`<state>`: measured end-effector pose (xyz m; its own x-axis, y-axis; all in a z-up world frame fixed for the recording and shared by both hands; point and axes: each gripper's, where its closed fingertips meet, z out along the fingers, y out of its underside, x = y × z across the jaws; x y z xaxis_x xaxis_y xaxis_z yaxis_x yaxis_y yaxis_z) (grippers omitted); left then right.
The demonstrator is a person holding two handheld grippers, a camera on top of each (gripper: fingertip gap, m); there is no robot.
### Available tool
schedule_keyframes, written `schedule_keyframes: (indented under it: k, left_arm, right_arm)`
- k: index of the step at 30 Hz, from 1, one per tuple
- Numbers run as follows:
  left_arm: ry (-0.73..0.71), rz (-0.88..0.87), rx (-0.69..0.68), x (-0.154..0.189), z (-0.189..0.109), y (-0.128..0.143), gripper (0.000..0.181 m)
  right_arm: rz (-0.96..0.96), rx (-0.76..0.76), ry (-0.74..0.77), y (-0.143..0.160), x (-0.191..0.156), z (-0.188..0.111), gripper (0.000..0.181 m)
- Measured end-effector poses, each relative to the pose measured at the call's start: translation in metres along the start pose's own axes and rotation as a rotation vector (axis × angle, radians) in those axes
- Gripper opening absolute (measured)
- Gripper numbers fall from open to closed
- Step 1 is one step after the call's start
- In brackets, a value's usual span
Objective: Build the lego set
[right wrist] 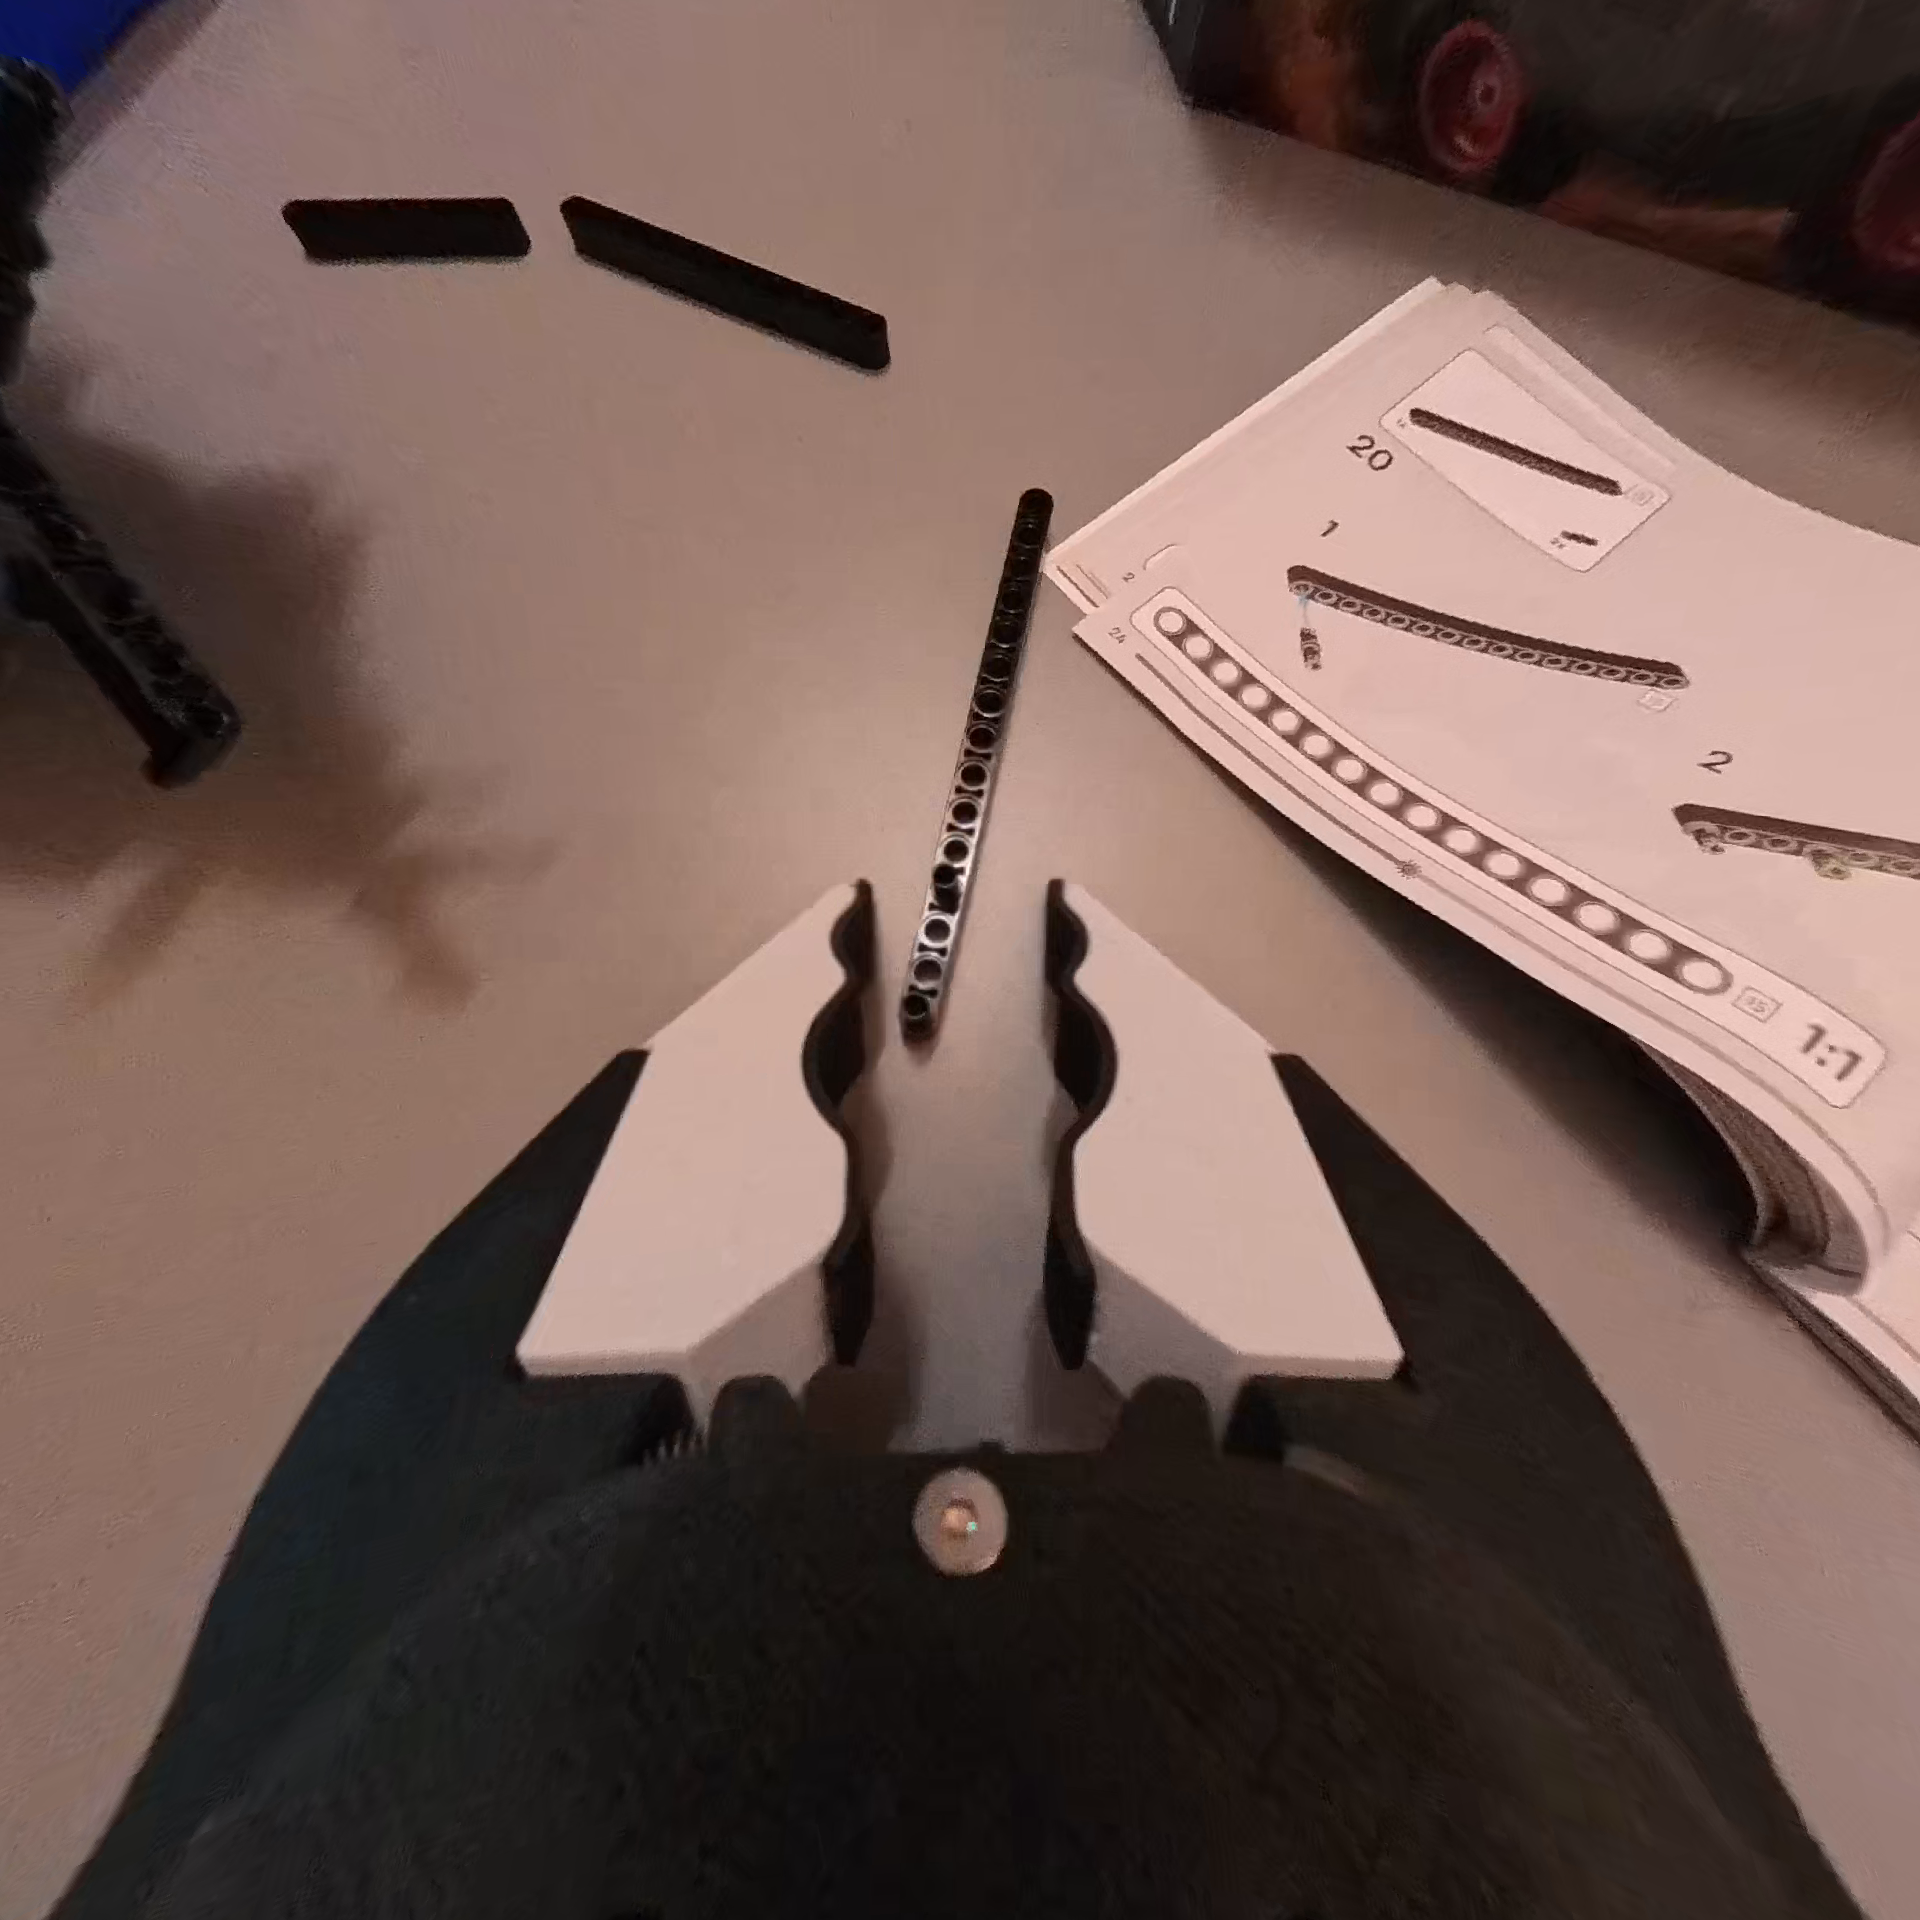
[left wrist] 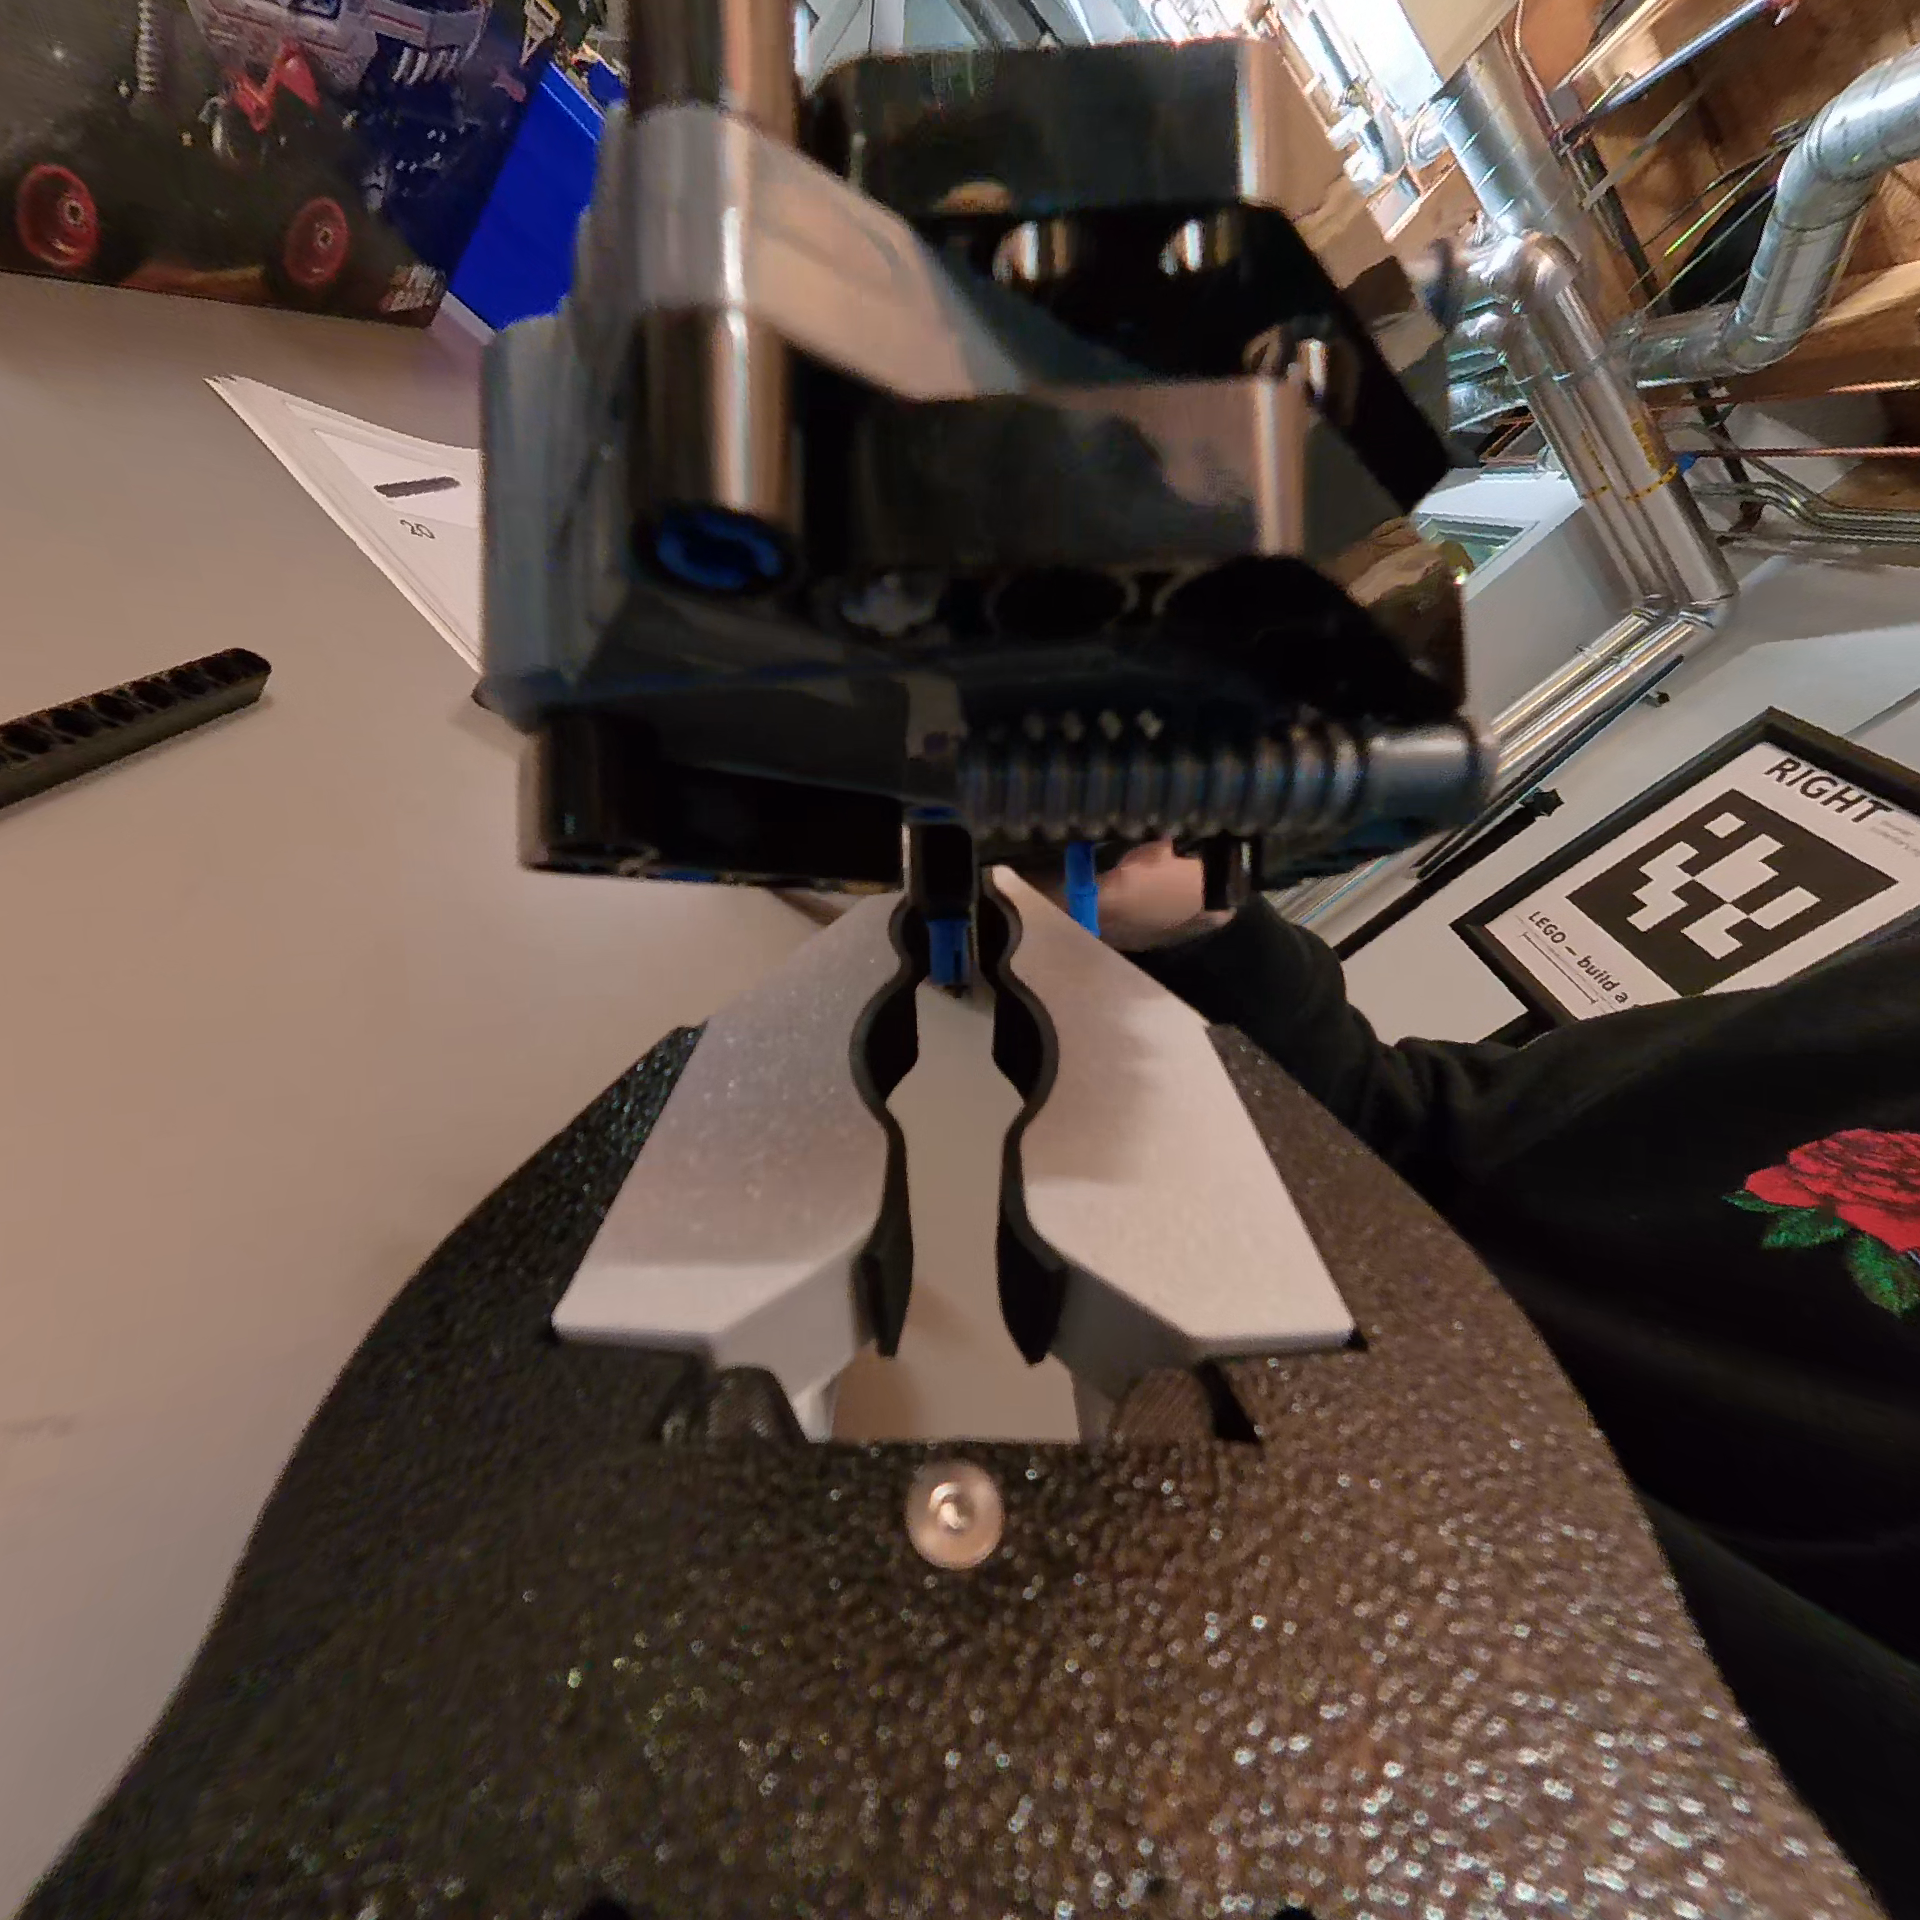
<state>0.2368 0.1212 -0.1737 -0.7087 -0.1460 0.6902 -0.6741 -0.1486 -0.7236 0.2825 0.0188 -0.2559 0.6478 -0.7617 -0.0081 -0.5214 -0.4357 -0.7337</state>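
Note:
In the left wrist view my left gripper [left wrist: 948, 951] is shut on a blue and black pin at the bottom of a large black and grey lego assembly [left wrist: 935, 499], held up above the table; it carries a grey spring [left wrist: 1174, 774] and a blue pin [left wrist: 717, 556]. In the right wrist view my right gripper [right wrist: 956, 925] is open and empty, low over the table, with the near end of a long black holed beam [right wrist: 982, 758] lying between its fingertips. Part of the assembly shows blurred at the left edge [right wrist: 94, 603].
Two more black beams [right wrist: 405, 227] [right wrist: 727, 281] lie farther back on the table. The open instruction booklet [right wrist: 1507, 727] lies to the right. The set's box [right wrist: 1610, 135] stands at the back right. A black beam [left wrist: 125, 717] and a framed marker sign [left wrist: 1714, 883] show in the left wrist view.

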Motion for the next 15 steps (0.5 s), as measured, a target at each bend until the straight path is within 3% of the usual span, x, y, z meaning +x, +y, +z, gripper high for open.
schedule_keyframes:
  k: [1, 3, 9, 15]
  left_arm:
    - [0.001, -0.001, 0.000, 0.000, 0.000, 0.000, 0.005]
    - [0.001, 0.000, -0.001, 0.000, 0.000, 0.000, 0.005]
    - [0.008, -0.005, 0.001, 0.001, 0.001, 0.001, 0.005]
    - [0.022, -0.011, -0.007, 0.003, 0.005, 0.003, 0.005]
  right_arm:
    - [-0.016, 0.005, -0.001, 0.001, -0.003, -0.002, 0.014]
    - [-0.027, 0.021, -0.020, 0.005, -0.011, -0.007, 0.005]
    - [-0.125, 0.044, -0.016, 0.022, -0.025, -0.026, 0.005]
    - [-0.183, 0.029, 0.036, 0.032, -0.015, -0.037, 0.004]
